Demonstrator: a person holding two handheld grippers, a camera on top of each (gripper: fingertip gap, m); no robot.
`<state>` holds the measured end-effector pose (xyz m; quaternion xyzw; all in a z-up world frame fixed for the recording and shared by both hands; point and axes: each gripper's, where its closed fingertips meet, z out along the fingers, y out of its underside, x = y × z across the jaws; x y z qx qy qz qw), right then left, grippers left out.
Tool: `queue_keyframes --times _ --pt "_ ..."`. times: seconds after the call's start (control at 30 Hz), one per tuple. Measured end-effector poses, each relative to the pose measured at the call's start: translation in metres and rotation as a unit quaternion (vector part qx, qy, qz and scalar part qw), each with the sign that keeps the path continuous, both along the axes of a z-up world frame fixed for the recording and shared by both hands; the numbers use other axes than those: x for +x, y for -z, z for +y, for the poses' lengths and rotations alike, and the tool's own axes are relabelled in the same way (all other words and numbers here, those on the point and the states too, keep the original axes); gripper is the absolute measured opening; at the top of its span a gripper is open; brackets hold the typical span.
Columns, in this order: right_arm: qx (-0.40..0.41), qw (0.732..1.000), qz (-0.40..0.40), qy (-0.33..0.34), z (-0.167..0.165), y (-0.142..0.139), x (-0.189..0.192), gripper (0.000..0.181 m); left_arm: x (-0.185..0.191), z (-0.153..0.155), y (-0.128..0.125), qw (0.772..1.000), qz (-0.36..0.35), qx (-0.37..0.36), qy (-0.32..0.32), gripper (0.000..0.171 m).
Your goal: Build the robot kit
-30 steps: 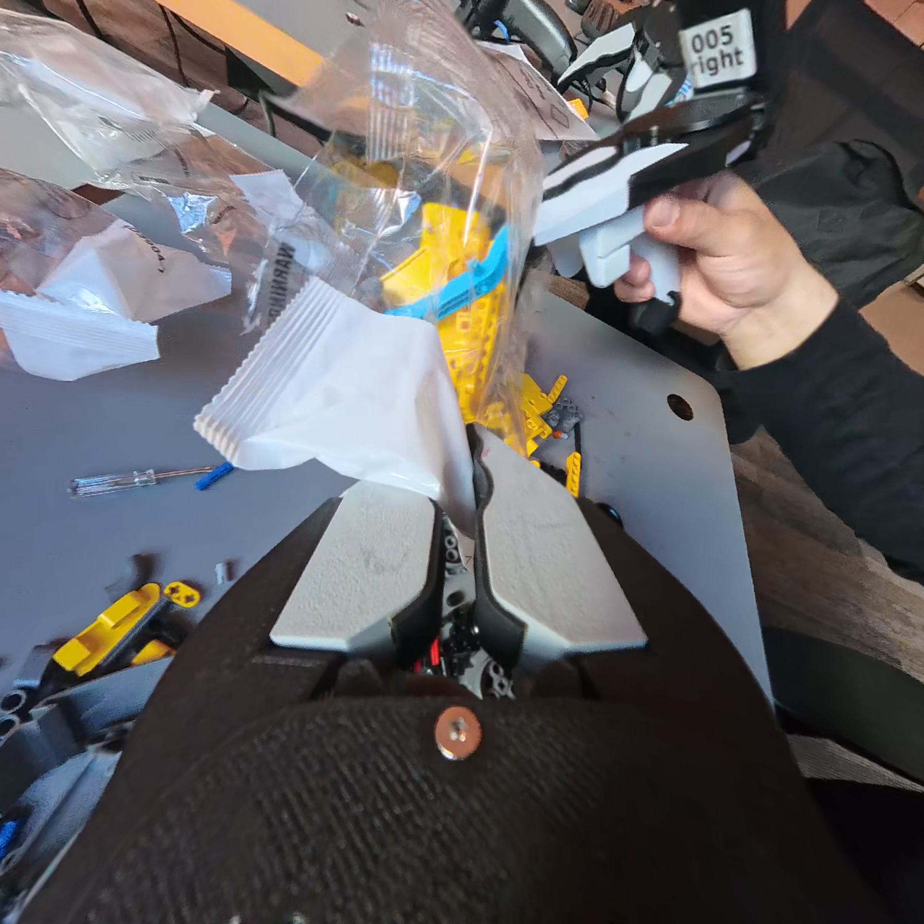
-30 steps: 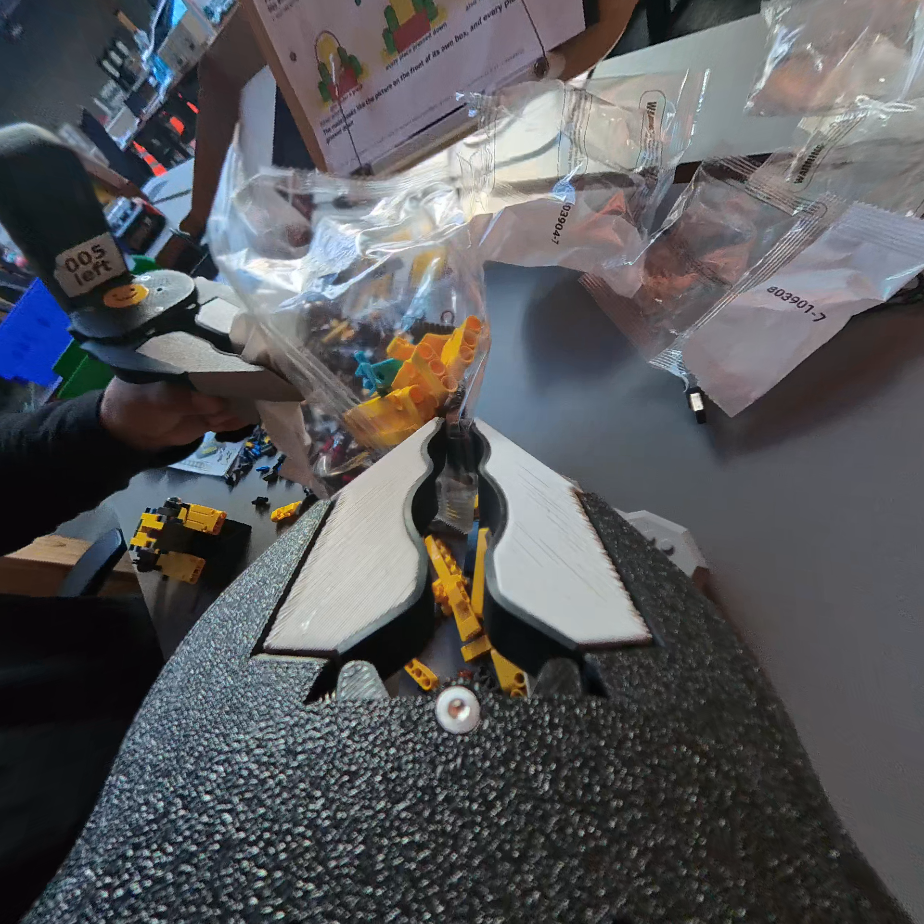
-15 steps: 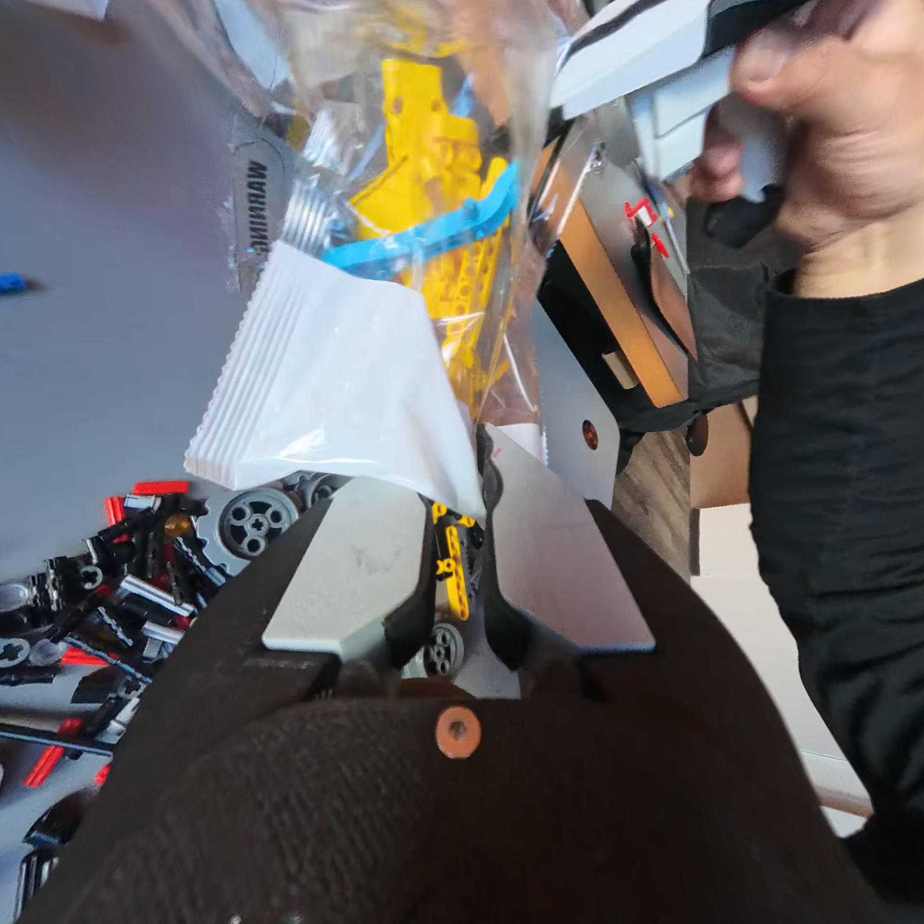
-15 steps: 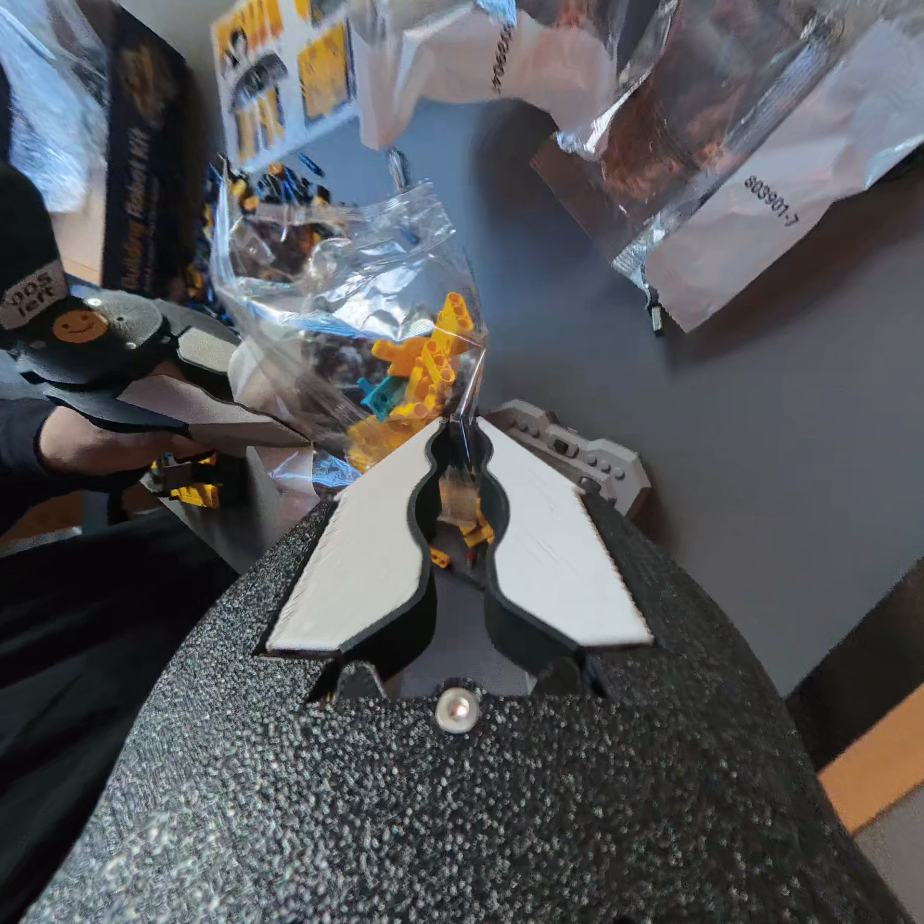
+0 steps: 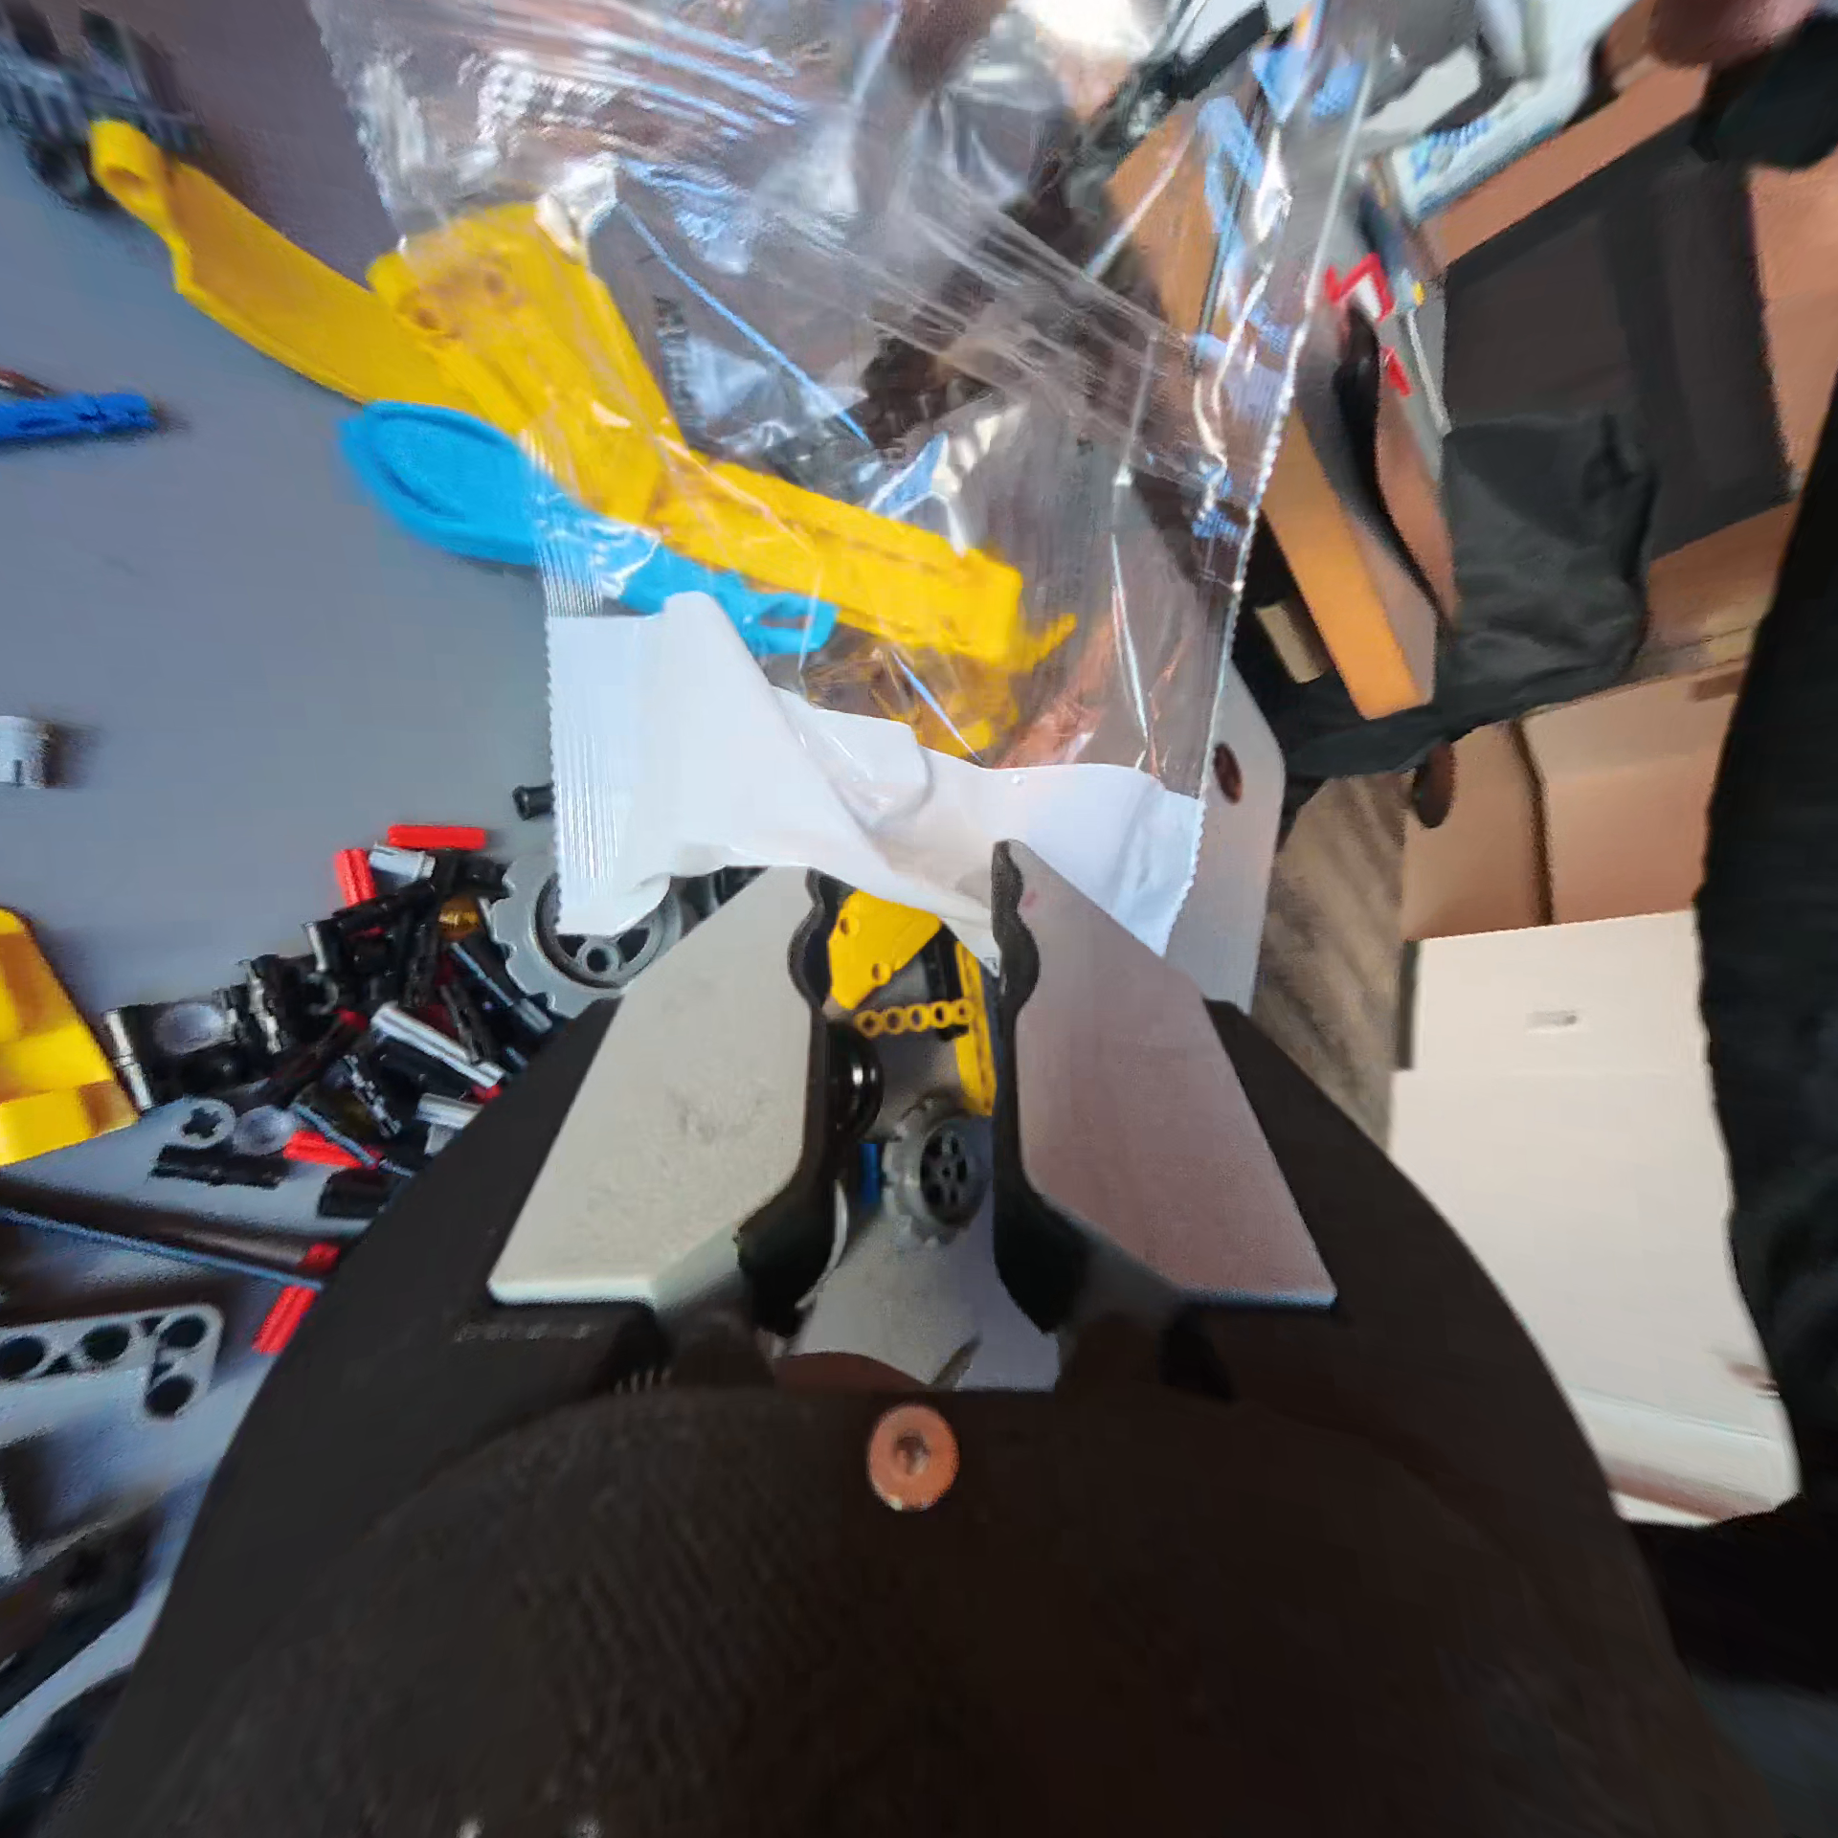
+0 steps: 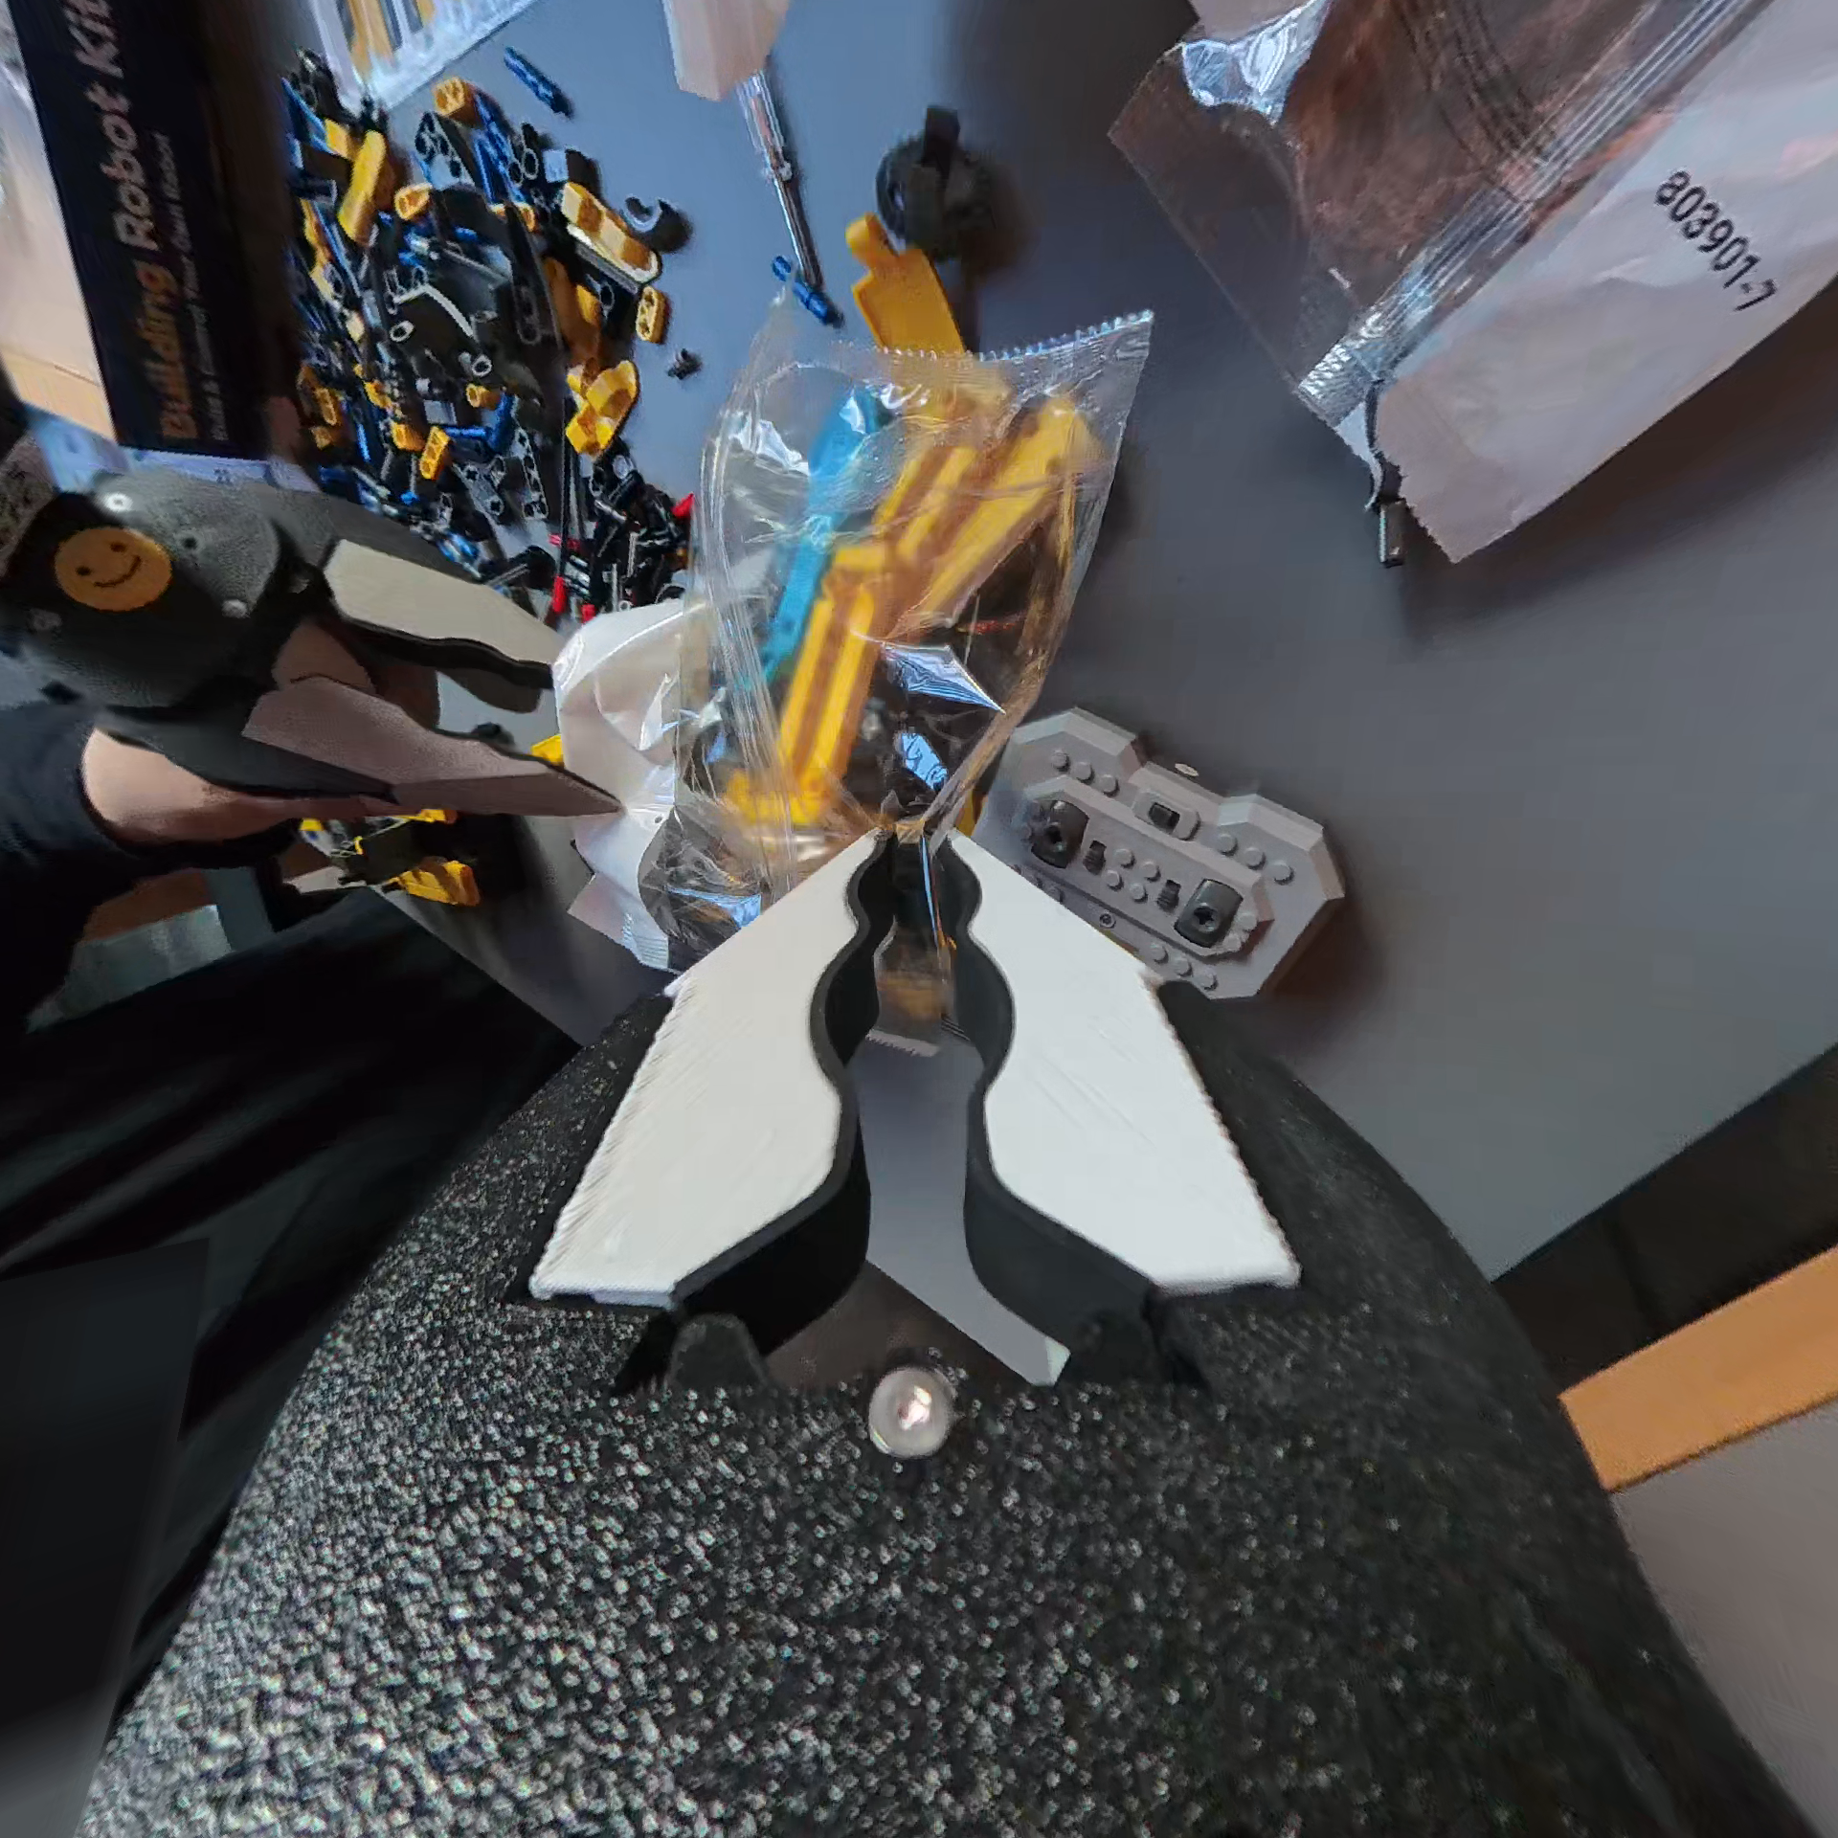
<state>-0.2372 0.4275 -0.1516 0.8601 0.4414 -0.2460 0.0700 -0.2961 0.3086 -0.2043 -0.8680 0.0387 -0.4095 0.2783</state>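
The left gripper (image 5: 907,880) has its fingers parted a narrow way, and the white end of the clear plastic bag (image 5: 875,418) lies across their tips, loose between them rather than pinched; in the right wrist view its 2 fingers stand apart at that white end. The right gripper (image 6: 913,837) has its fingers drawn together at the tips on a twisted corner of the same bag (image 6: 895,557), with a strip of the film trailing back between them.

The bag hangs in the air between the 2 grippers, above the grey table (image 6: 1542,746). It is crinkled and transparent with a serrated edge, and it carries long yellow beams (image 5: 696,438) and a blue piece (image 5: 477,487) inside.

On the table below the left gripper lies a heap of small black, red and grey building parts (image 5: 378,1005) with a grey toothed wheel (image 5: 597,935). Near the right gripper sits a grey studded block (image 6: 1154,855); a second bag with a white end (image 6: 1552,298) lies farther off.
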Motion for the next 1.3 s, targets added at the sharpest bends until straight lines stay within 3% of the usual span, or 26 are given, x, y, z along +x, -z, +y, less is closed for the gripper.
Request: queue_keyframes --times 0.17,0.33,0.47,0.67,0.73,0.8,1.0,1.17,1.3 --pt "-0.054 0.998 0.020 0.015 -0.007 0.002 -0.004 0.007 -0.018 -0.012 -0.005 0.985 0.153 0.079 0.033 0.040" --pt "-0.103 0.991 0.070 0.054 -0.004 -0.008 -0.007 0.007 -0.017 -0.032 -0.033 0.955 0.235 0.167 0.067 0.053" --pt "-0.136 0.985 0.077 0.068 -0.008 -0.007 -0.003 0.007 -0.009 -0.042 -0.054 0.912 0.307 0.258 0.083 0.070" --pt "-0.173 0.974 0.094 0.111 -0.007 -0.005 -0.005 0.007 0.024 -0.044 -0.045 0.864 0.370 0.312 0.136 0.069" --pt "-0.184 0.971 0.092 0.119 -0.009 -0.005 -0.004 0.007 0.020 -0.034 -0.046 0.834 0.418 0.338 0.125 0.051" --pt "-0.186 0.970 0.089 0.128 -0.008 -0.006 -0.004 0.007 0.021 -0.031 -0.049 0.823 0.423 0.353 0.135 0.007" --pt "-0.175 0.971 0.090 0.138 -0.005 -0.012 -0.002 0.007 0.006 -0.023 -0.073 0.835 0.399 0.363 0.108 0.000" --pt "-0.162 0.971 0.096 0.147 -0.002 -0.013 0.002 0.023 -0.010 -0.012 -0.100 0.862 0.342 0.364 0.085 0.000" --pt "-0.156 0.966 0.128 0.160 0.002 -0.021 0.005 0.028 -0.023 0.005 -0.117 0.870 0.308 0.380 0.065 0.000"
